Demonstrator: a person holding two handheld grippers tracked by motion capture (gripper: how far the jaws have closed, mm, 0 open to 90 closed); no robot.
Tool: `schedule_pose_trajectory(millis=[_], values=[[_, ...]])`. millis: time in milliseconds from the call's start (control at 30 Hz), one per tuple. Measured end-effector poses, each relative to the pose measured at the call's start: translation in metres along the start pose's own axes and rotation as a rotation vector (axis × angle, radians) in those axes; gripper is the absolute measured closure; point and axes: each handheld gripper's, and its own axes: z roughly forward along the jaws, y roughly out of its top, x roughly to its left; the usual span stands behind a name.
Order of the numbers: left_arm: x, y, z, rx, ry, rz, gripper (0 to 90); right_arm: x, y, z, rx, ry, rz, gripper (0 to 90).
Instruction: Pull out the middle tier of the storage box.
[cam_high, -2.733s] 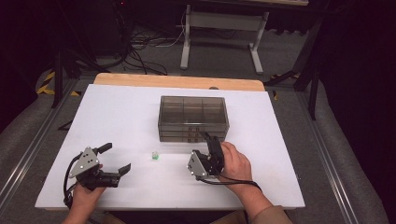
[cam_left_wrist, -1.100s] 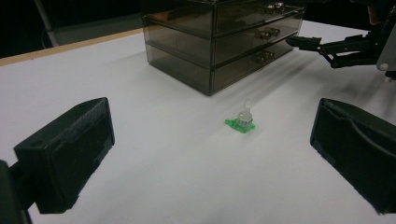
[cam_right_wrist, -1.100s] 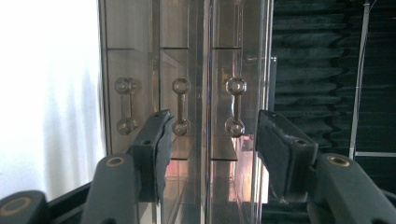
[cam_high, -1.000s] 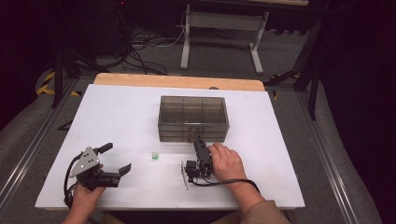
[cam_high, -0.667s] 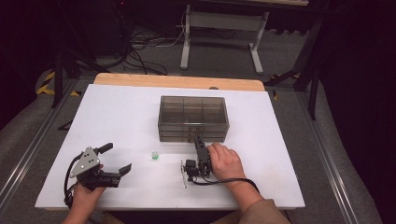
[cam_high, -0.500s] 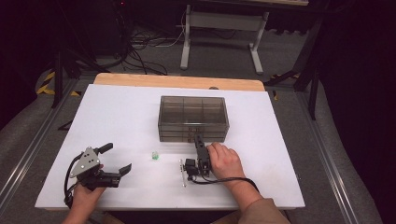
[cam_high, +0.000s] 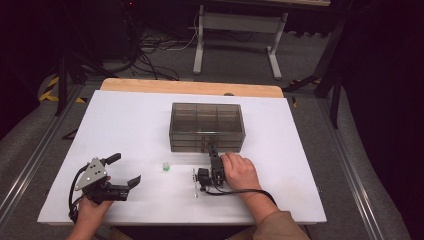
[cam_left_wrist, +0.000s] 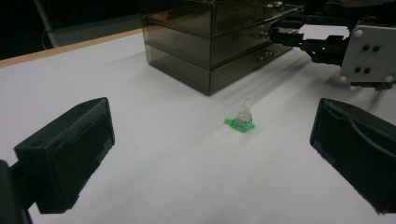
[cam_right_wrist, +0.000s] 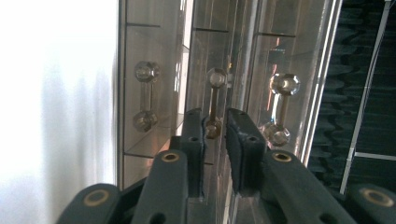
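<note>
A smoky transparent drawer cabinet (cam_high: 206, 125) stands mid-table, its three stacked drawers facing me. My right gripper (cam_high: 210, 148) lies turned on its side against the cabinet's front. In the right gripper view its jaws (cam_right_wrist: 215, 126) are pressed on the clear bar handle (cam_right_wrist: 214, 95) of the middle drawer, with the other two handles on either side. A small green-based clear piece (cam_high: 166, 167) sits on the white table (cam_high: 125, 125) between the two grippers. My left gripper (cam_high: 125, 169) rests near the front left, open and holding nothing, facing the green piece (cam_left_wrist: 242, 122) and the right gripper (cam_left_wrist: 280, 35).
The cabinet (cam_left_wrist: 215, 42) is shut on all drawers. A wooden strip (cam_high: 190, 87) edges the table's far side, with cables and a stand's legs on the floor beyond. Bare white tabletop lies left and right of the cabinet.
My right gripper has moved from the table up to the cabinet's front, turned on its side and closed on the middle handle. It has held still over the last second. The left gripper has not moved.
</note>
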Motion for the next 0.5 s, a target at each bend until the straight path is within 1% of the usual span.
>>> schedule_pose_trajectory(millis=[33, 100, 200, 433, 500], values=[[0.0000, 0.0000, 0.0000, 0.000, 0.000, 0.000, 0.8, 0.0006, 0.0003, 0.0002, 0.006, 0.005, 0.001, 80.7], [0.0001, 0.0000, 0.0000, 0.000, 0.000, 0.000, 0.8, 0.0010, 0.0007, 0.0006, 0.002, -0.001, -0.008, 80.7], [-0.0001, -0.0001, 0.0003, -0.002, -0.001, 0.000, 0.8, 0.0001, 0.0008, 0.0005, 0.004, 0.006, -0.003, 81.1], [-0.0003, 0.0000, 0.0000, -0.001, 0.003, -0.003, 0.8, -0.0018, 0.0006, -0.0002, 0.004, 0.023, 0.024, 81.6], [-0.0003, -0.0001, 0.0000, -0.001, 0.003, -0.003, 0.8, -0.0033, 0.0005, -0.0007, 0.004, 0.032, 0.022, 81.6]])
